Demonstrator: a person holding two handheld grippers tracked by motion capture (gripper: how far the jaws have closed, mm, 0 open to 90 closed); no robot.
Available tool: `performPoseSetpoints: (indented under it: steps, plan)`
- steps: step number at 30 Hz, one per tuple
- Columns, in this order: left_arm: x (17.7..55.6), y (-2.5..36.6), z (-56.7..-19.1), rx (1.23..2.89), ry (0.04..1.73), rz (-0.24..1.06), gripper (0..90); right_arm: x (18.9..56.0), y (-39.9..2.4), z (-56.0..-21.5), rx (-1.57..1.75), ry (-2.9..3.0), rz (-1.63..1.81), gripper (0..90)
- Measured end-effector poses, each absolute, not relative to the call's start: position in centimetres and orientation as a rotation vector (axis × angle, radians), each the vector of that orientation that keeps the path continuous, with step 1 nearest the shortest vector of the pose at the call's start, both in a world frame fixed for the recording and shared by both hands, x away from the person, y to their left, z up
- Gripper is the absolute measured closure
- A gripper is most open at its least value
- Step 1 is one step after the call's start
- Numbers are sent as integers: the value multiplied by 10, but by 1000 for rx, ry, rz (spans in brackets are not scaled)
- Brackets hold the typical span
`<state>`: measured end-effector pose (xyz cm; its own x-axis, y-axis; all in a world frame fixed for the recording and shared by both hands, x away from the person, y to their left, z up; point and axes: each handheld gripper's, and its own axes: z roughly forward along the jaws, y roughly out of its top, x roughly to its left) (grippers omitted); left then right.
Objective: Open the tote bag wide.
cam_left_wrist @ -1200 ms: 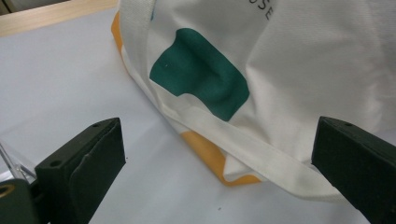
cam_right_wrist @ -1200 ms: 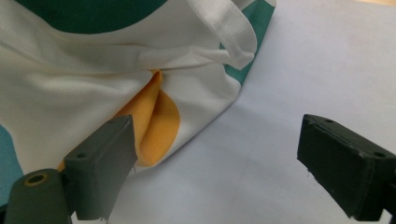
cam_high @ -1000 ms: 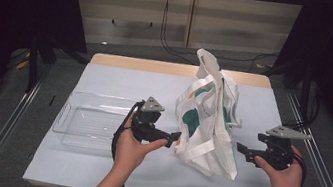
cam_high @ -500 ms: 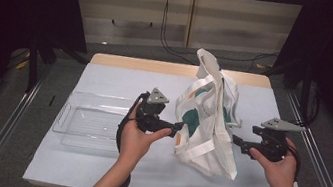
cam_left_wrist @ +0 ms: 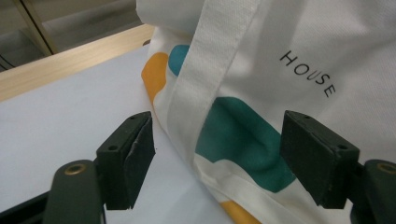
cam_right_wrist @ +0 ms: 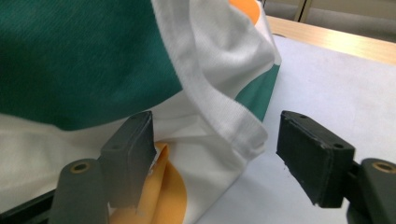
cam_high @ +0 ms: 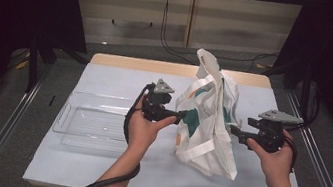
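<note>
A white tote bag (cam_high: pixel 209 130) with teal and orange patches stands slumped on the table, one handle sticking up. My left gripper (cam_high: pixel 182 115) is at its left side, my right gripper (cam_high: pixel 233 130) at its right side. In the left gripper view the left gripper (cam_left_wrist: pixel 217 158) is open and its jaws have just been closing; a white strap (cam_left_wrist: pixel 201 88) of the bag (cam_left_wrist: pixel 299 51) hangs between them, untouched by the pads. In the right gripper view the right gripper (cam_right_wrist: pixel 219 158) is open and has likewise been closing, with the bag's hemmed corner (cam_right_wrist: pixel 224 107) between its jaws.
A clear plastic tray (cam_high: pixel 73 124) lies on the pale table cover left of the left hand. The table's wooden back edge (cam_high: pixel 158 66) runs behind the bag. Metal rails flank the table on both sides, and cables hang behind it.
Both hands have moved inward to the bag, the left one rightward and farther back, the right one leftward. Both pairs of jaws now reach the fabric.
</note>
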<state>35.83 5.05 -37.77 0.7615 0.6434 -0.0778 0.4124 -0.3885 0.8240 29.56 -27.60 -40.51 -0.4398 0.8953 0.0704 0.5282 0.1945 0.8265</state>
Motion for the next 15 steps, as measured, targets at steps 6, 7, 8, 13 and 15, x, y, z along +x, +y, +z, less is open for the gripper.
performPoseSetpoints:
  steps: [6, 7, 8, 13, 15]
  plan:
    - [364, 48, -376, 2013, 803, 339, 326, 301, -273, -400, 1323, 2024, 1140, 376]
    - [365, 48, -376, 2024, 788, 347, 332, 302, -272, -399, 1327, 2021, 1133, 392]
    - [366, 47, -376, 2031, 795, 353, 344, 304, -272, -399, 1321, 2021, 1140, 412]
    - [371, 44, -377, 2016, 789, 342, 406, 311, -270, -398, 1333, 2015, 1144, 504]
    - [373, 43, -377, 2020, 784, 358, 426, 313, -269, -398, 1332, 2019, 1149, 572]
